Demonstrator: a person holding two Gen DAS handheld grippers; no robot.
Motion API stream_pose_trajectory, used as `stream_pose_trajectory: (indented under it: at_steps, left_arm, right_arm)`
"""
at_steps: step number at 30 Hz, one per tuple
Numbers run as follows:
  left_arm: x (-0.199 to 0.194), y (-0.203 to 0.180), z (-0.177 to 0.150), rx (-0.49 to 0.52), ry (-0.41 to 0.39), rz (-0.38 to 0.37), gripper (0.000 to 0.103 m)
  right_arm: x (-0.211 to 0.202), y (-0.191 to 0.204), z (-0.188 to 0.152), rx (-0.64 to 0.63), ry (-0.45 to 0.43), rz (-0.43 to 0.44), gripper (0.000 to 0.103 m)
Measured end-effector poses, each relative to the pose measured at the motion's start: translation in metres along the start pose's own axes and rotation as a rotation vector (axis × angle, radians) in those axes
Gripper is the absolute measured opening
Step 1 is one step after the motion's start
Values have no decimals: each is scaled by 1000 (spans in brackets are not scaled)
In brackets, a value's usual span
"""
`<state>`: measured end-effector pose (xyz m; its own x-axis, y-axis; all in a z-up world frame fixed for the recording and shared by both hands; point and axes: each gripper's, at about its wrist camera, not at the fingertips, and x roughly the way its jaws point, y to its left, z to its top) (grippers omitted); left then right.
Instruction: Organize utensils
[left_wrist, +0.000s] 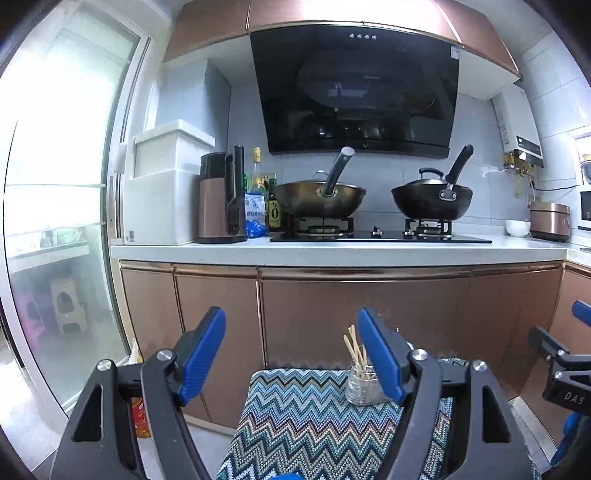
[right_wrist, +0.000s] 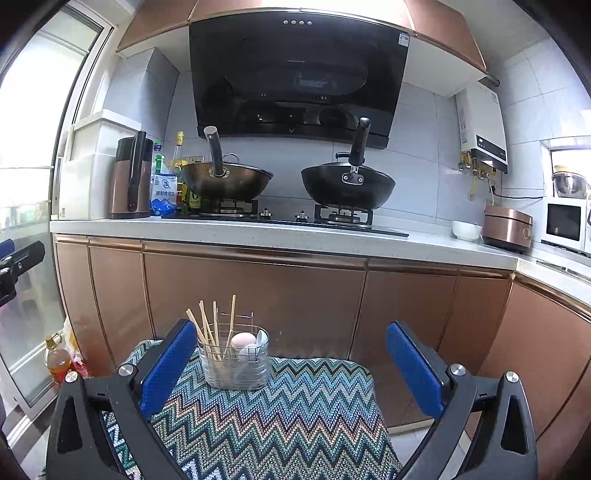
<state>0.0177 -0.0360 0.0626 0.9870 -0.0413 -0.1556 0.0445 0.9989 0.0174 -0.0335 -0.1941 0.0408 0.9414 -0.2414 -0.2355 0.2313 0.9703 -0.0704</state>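
Note:
A clear utensil holder (right_wrist: 235, 363) with a wire frame stands on a zigzag-patterned cloth (right_wrist: 273, 417). Several wooden chopsticks (right_wrist: 210, 325) stick up from it, beside white and pinkish spoon bowls (right_wrist: 246, 343). In the left wrist view the holder (left_wrist: 364, 384) is half hidden behind the right blue finger. My left gripper (left_wrist: 291, 350) is open and empty, held above the near part of the cloth. My right gripper (right_wrist: 291, 354) is open and empty too, with the holder just right of its left finger. The right gripper's edge (left_wrist: 565, 354) shows at the left view's right side.
Behind the cloth run copper cabinet doors (right_wrist: 255, 295) under a white counter (right_wrist: 258, 236). Two woks (right_wrist: 225, 181) (right_wrist: 347, 184) sit on the hob. A kettle (right_wrist: 131, 177), bottles, a bowl (right_wrist: 466, 229) and a rice cooker (right_wrist: 508, 229) line the counter. An oil bottle (right_wrist: 57, 358) stands on the floor by the glass door.

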Motion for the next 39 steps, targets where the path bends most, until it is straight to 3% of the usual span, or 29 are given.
stream_pose_trajectory:
  at_steps: [8,39]
  left_arm:
    - [8,3,-5,14,30,19,74]
    - [20,2,-18,16,58,-28,75]
  right_arm:
    - [4,-1,-2,-6,3,-6,103]
    - [10,5,-7,-46,16,-30,103]
